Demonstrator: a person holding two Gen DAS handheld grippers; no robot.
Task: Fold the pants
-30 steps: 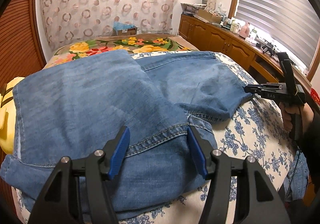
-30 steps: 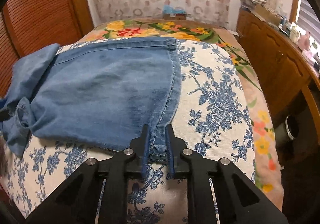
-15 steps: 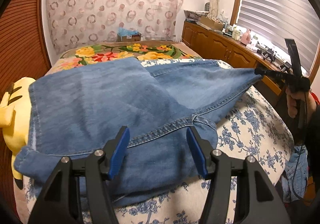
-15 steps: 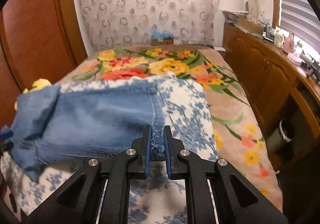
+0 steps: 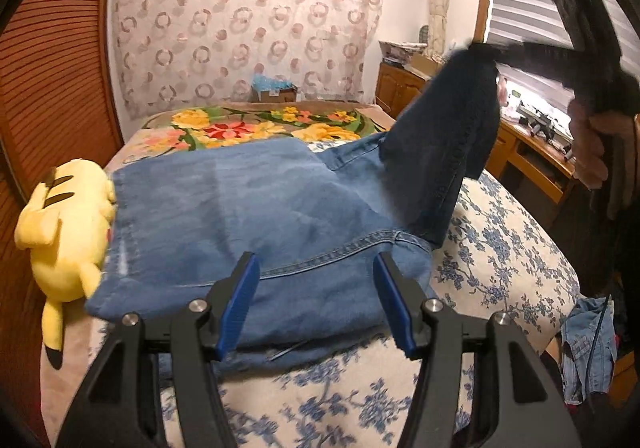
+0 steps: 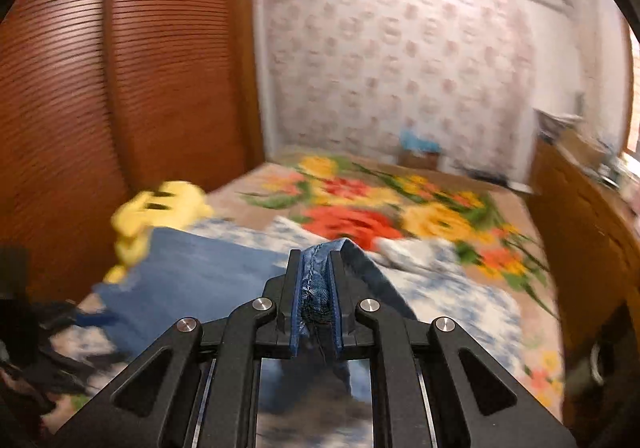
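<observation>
Left wrist view: pants (image 5: pixel 248 216) lie across the bed (image 5: pixel 500 248), waist end by the plush toy (image 5: pixel 68 228), bare bedspread beyond the free leg. That leg rises off the bed, its hem pinched tight in the right gripper (image 6: pixel 314 284). Left gripper (image 5: pixel 316 304) is wide open over the near edge, holding nothing.

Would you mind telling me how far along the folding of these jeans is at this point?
Partway. Done: the jeans lie on the bed with one fold already made, a layer lying flat on top. In hand: the right gripper is shut on the leg hem and holds that leg up in the air. Left: laying the leg across the pile and flattening it. The left gripper is open above the jeans.
</observation>
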